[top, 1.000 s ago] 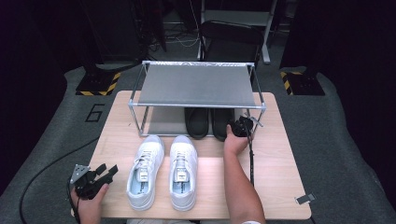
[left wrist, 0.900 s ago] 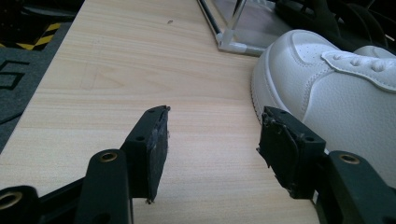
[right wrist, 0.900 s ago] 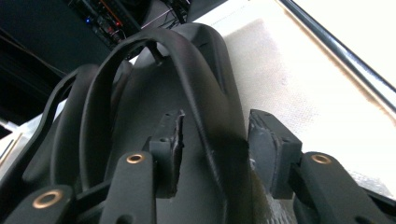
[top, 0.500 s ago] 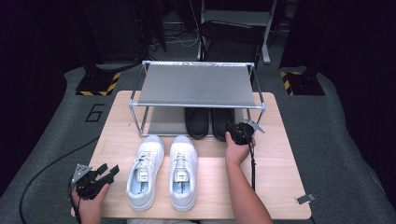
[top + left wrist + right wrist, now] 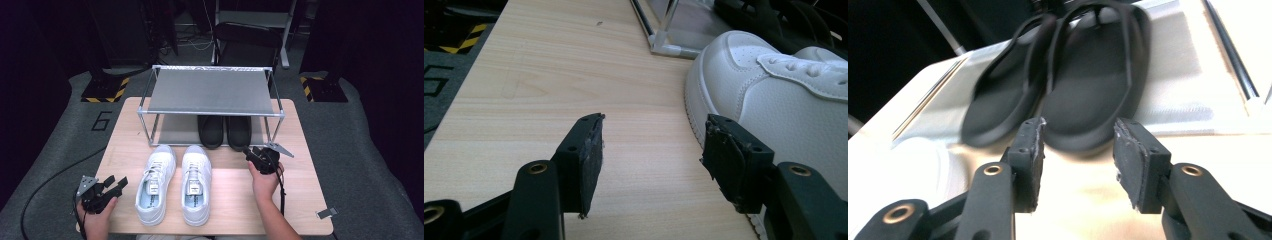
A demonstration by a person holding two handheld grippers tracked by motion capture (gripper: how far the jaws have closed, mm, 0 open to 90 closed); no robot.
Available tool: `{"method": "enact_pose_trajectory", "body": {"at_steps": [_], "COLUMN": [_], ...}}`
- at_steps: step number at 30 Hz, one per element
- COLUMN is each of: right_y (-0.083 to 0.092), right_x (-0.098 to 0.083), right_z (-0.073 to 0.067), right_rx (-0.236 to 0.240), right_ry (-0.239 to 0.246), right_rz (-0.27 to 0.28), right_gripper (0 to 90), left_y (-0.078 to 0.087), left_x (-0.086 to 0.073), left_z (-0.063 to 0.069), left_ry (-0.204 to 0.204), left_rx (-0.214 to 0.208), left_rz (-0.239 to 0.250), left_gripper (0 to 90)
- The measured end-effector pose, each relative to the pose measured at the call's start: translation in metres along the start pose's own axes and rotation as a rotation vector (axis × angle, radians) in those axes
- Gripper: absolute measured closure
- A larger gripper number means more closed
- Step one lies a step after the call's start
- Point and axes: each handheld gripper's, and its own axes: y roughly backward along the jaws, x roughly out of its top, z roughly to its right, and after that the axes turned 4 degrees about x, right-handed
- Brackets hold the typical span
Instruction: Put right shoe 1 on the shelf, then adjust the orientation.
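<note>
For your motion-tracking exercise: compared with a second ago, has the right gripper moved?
Yes. The right gripper has drawn back from the rack's front right post, toward the person and away from the black slippers, its open jaws holding nothing.

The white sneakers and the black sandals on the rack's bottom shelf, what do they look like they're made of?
The white sneakers look like smooth leather or a synthetic version: the left gripper view shows a faint grain, stitched seams and punched toe holes. The black sandals look like matte rubber or foam, with thin straps and no visible weave, though that view is blurred.
</note>
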Motion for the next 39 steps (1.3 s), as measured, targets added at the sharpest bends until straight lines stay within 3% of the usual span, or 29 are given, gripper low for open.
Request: {"method": "enact_pose_trajectory", "body": {"at_steps": [4,14,19,25,30,33,36,39], "right_y": [0.022,0.060,0.075,0.086,0.088,0.088,0.090,0.090], "right_x": [-0.006,-0.032,-0.045,-0.062,-0.064,-0.063,-0.063,-0.062], "right_z": [0.001,0.006,0.008,0.018,0.026,0.025,0.021,0.020], "right_rx": [0.009,0.055,0.080,0.120,0.131,0.114,0.096,0.098], "right_ry": [0.051,0.058,0.084,0.017,-0.011,-0.006,0.052,0.068], "right_rz": [-0.012,-0.017,-0.028,-0.036,-0.033,-0.033,-0.024,-0.025], "right_gripper": [54.8,53.2,53.1,55.5,55.9,55.8,56.1,54.2], "left_y": [0.001,0.001,0.001,0.002,0.004,0.004,0.007,0.009], "left_x": [0.001,0.001,0.002,0.004,0.005,0.006,0.008,0.011], "left_z": [0.001,0.003,0.005,0.007,0.009,0.012,0.015,0.019], "left_ry": [-0.007,0.002,0.000,-0.006,-0.010,-0.008,-0.032,-0.034], "left_rx": [-0.004,0.001,0.000,-0.001,-0.016,-0.010,-0.015,-0.020], "left_rz": [-0.007,-0.001,-0.006,-0.006,-0.006,-0.004,-0.017,-0.002], "left_gripper": [41.2,41.3,41.3,41.3,41.4,41.7,42.0,41.8]}}
